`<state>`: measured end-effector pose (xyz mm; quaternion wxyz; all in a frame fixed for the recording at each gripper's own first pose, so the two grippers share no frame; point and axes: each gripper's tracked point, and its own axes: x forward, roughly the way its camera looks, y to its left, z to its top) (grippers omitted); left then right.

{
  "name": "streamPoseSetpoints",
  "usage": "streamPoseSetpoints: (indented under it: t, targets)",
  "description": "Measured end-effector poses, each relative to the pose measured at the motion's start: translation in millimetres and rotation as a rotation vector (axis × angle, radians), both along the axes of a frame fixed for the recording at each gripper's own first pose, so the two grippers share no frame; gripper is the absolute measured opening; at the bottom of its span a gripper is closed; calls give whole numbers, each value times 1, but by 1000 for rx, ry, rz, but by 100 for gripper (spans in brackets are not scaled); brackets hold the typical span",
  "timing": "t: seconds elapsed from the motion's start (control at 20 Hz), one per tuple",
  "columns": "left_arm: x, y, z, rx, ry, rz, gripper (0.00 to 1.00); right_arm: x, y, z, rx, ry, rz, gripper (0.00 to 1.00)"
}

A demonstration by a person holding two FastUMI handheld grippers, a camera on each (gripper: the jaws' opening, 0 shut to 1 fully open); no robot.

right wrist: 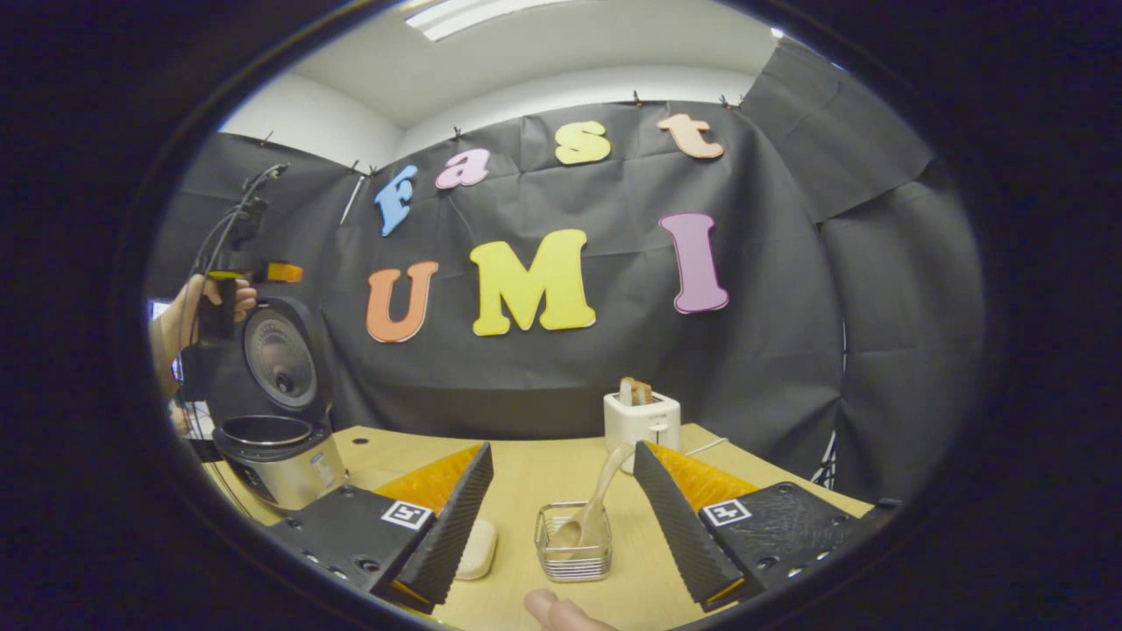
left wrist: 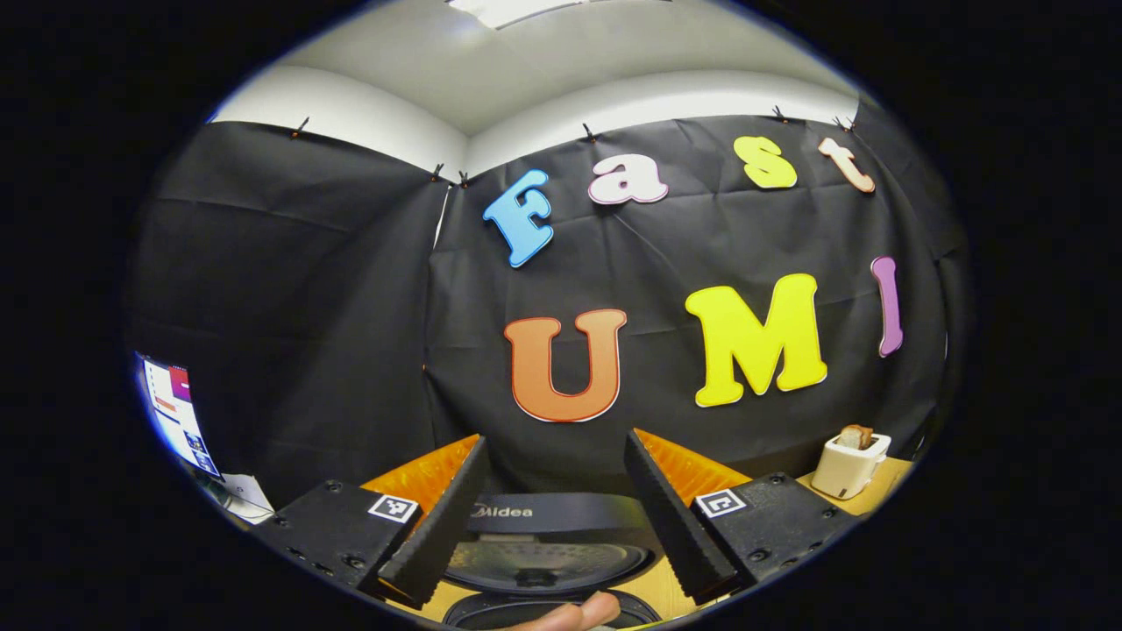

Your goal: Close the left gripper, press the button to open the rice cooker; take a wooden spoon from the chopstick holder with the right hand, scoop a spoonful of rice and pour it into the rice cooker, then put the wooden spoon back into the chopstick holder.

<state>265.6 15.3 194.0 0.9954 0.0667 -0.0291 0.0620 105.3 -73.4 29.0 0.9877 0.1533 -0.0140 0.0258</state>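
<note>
— Fingers of the left gripper (left wrist: 554, 513) stand apart in the left gripper view, holding nothing, above the rice cooker (left wrist: 545, 561), its lid raised.

— And the right gripper view?

— Right gripper (right wrist: 561, 517) spread wide too, empty. Between its fingers, a wooden spoon (right wrist: 589, 515) leans in the chopstick holder (right wrist: 573, 556) on the table (right wrist: 526, 478); the cooker sits far left, lid up.

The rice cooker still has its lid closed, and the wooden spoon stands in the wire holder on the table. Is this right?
Not quite: the right gripper view shows the rice cooker with its lid open, raised upright. The wooden spoon does stand in the wire holder.
</note>
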Motion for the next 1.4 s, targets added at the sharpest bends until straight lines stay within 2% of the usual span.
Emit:
streamPoseSetpoints:
  t: [0.2, 0.3, 0.35, 0.5, 0.6, 0.65, 1.0, 1.1, 1.15, 1.2, 1.4]
  targets:
    - [25, 18, -15, -44, 27, 36, 99, 1, 1, -8, -7, 12, 0, 95]
    - [30, 17, -11, -15, 2, 33, 95, 2, 1, -8, 9, 18, 4, 96]
    - [28, 17, -14, 2, 9, 41, 99, 2, 2, -8, 14, 20, 5, 96]
    - [21, 17, -14, 48, 1, 40, 99, -3, 8, -9, 10, 24, 16, 96]
    - [11, 13, -16, 36, 14, 34, 95, -8, 11, -8, 3, 20, 19, 96]
    - [4, 12, -18, 35, 17, 31, 99, -11, 13, -8, 1, 17, 19, 96]
    - [-58, -3, -35, 50, -41, 26, 100, -35, 26, -10, 37, 41, 46, 95]
    - [-77, -8, -46, 51, -37, 26, 100, -42, 26, -10, 34, 40, 47, 95]
    - [-87, -9, -54, 51, -29, 26, 94, -46, 26, -9, 31, 37, 45, 100]
    - [-96, -11, -62, 46, -21, 23, 98, -49, 26, -9, 27, 34, 43, 95]
    - [-132, -20, -97, 20, -15, 13, 98, -60, 29, -11, 35, 46, 63, 95]
